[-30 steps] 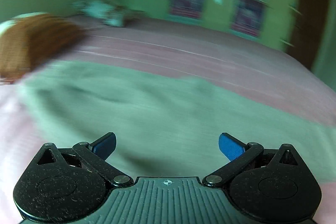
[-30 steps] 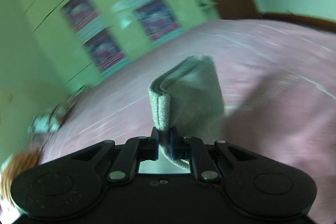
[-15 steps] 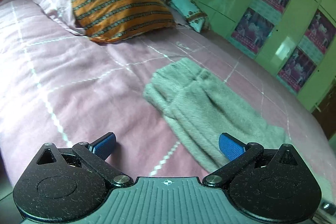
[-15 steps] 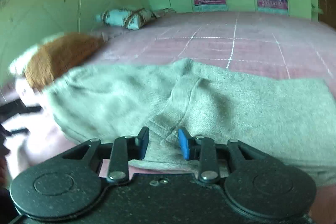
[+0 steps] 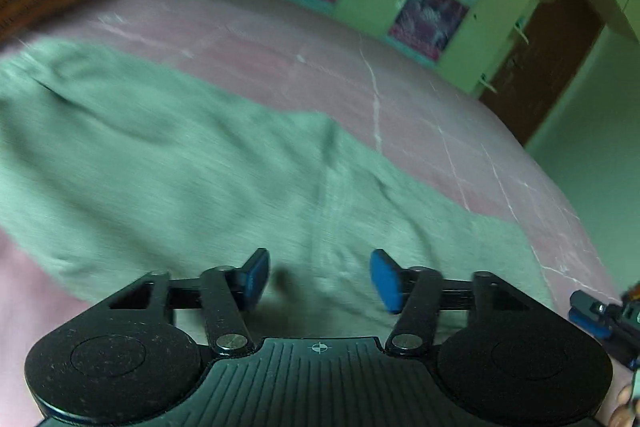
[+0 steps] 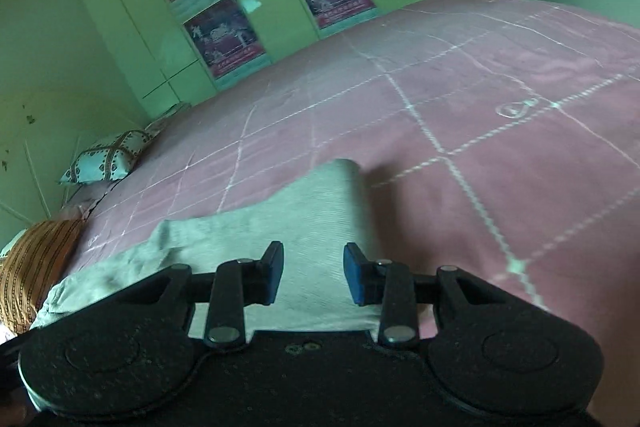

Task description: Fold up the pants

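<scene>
The grey-green pants (image 5: pixel 180 163) lie spread flat across the pink bedspread (image 5: pixel 320 67). My left gripper (image 5: pixel 320 279) hovers low over their near edge. Its jaws are closing, blue pads still apart, and the cloth lies under them, not pinched. In the right wrist view one end of the pants (image 6: pixel 320 203) reaches just past my right gripper (image 6: pixel 314 275). Its jaws are opening and the pads stand apart above the cloth without pressing it. The right gripper's blue tips (image 5: pixel 596 315) also show at the right edge of the left wrist view.
An orange striped pillow (image 6: pixel 36 259) and a teal patterned pillow (image 6: pixel 104 159) lie at the head of the bed. A green wardrobe with posters (image 6: pixel 240 7) stands behind the bed. A brown door (image 5: pixel 548 59) is at the far right.
The right gripper let go of the folded pants end, which now lies on the bed. The left gripper swung from the pillow end back over the pants, and its jaws narrowed.
</scene>
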`<state>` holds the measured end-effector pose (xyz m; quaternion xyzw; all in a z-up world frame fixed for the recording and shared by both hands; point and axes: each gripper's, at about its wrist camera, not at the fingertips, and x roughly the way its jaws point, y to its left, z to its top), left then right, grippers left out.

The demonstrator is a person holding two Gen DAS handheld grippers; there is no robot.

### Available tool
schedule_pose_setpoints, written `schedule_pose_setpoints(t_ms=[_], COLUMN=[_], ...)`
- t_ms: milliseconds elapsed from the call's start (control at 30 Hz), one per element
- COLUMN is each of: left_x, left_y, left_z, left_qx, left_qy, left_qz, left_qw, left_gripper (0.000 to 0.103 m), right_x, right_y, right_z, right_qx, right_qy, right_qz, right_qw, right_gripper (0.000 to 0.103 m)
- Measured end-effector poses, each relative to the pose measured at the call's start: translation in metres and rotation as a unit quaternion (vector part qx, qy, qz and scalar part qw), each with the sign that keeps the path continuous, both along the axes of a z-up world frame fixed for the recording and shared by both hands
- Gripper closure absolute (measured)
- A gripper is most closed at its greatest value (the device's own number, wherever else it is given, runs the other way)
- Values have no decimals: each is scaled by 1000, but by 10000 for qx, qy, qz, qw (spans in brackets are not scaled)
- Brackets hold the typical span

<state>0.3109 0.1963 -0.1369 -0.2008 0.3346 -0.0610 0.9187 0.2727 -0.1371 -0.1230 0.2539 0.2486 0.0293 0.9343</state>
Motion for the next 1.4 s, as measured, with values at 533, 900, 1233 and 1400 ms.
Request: schedule_pose_setpoints(t_ms=[533, 900, 1233, 1400], left_x=[6, 4, -2, -45], left_y=[-10, 1, 8, 46], left_z=[-26, -40, -34, 0], left_qx=[-1106, -1143, -1190, -532], left_qy=[174, 336, 294, -396], left_qz=[42, 188, 54, 399], left_qw=[9937, 9927, 9924, 9970], left_gripper=[59, 82, 74, 16], right_x=[7, 8, 16, 6], right_y=[-32, -4, 20, 10], right_z=[-22, -15, -29, -14], right_qx=[319, 400, -767, -379], right_qy=[185, -93, 628, 323], right_qz=[-31, 904, 1100, 941], right_qw=[9993, 9951, 9890, 9943], right_gripper=[74, 80, 80, 73])
